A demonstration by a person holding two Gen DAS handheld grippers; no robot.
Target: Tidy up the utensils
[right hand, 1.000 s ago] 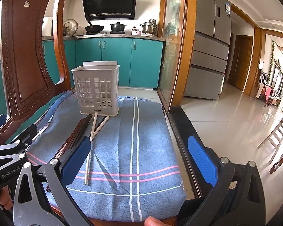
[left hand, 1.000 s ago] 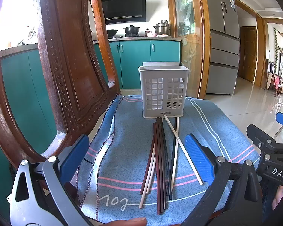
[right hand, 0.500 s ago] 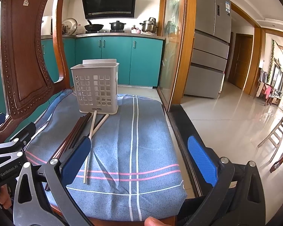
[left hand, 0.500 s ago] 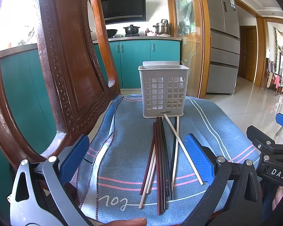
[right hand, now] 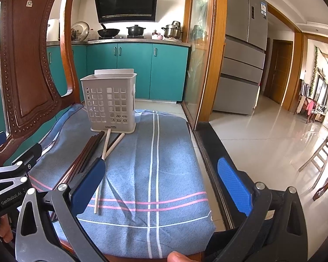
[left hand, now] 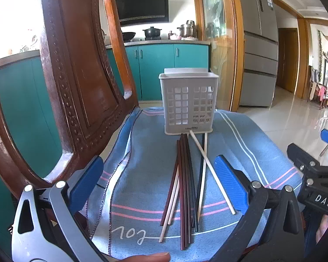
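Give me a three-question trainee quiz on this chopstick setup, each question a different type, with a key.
1. True or false: the left claw is shut on a chopstick.
2. Multiple choice: where do the chopsticks lie? A) inside the basket B) on the blue cloth in front of the basket C) on the floor
3. Fill in: the white basket stands upright on the blue ____, beside the wooden chair back.

Key
1. False: both the left claw and the right claw are open and hold nothing.
2. B
3. cloth
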